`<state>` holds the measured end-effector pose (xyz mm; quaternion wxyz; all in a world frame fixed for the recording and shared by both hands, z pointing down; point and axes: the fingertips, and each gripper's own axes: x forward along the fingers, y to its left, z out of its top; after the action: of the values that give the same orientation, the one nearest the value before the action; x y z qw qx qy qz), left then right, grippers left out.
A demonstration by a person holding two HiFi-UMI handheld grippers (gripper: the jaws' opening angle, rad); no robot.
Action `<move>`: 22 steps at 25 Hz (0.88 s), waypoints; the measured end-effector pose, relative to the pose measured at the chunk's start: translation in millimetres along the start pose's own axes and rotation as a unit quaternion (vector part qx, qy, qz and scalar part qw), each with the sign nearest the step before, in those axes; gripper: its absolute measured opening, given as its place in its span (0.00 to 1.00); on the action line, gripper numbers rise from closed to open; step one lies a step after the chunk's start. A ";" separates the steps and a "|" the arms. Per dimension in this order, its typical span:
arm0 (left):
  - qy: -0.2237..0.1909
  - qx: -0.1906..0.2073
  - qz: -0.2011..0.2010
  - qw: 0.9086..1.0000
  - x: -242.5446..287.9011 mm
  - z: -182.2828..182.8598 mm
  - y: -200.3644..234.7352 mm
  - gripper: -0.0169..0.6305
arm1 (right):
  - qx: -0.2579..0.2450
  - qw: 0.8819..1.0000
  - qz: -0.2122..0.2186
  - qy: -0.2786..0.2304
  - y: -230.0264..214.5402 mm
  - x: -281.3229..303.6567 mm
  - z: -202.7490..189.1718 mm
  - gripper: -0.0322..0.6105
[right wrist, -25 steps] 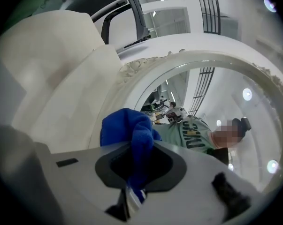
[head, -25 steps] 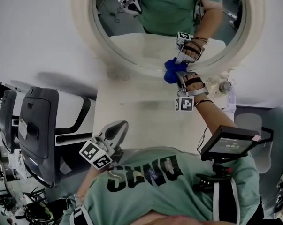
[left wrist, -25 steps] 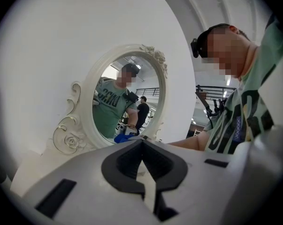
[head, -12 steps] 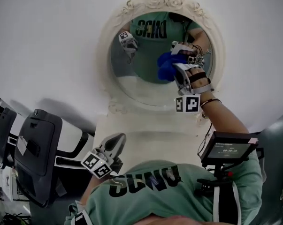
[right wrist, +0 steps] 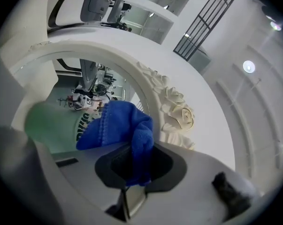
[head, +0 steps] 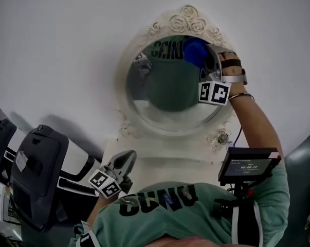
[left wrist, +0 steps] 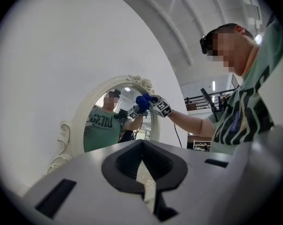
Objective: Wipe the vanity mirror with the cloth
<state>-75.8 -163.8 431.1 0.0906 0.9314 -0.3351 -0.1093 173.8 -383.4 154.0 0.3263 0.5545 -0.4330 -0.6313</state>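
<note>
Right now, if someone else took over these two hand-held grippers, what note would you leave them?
Right gripper: shut on the blue cloth, raised to the upper right of the vanity mirror glass, just under the carved roses.
Left gripper: shut, empty, held low, away from the mirror.
Done: wiping under way; how much glass is clean cannot be told.
Left: probably sweep the cloth over the remaining glass.
</note>
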 end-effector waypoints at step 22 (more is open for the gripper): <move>0.085 -0.046 -0.005 0.995 4.4 -37.0 -19.9 0.04 | 0.040 0.988 0.150 -0.009 224.6 -127.4 -2.0 0.12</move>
<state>-50.7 -148.0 461.1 0.1607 0.9340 -0.3159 -0.0457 182.4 -362.6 411.2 0.3910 0.4901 -0.5395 -0.5620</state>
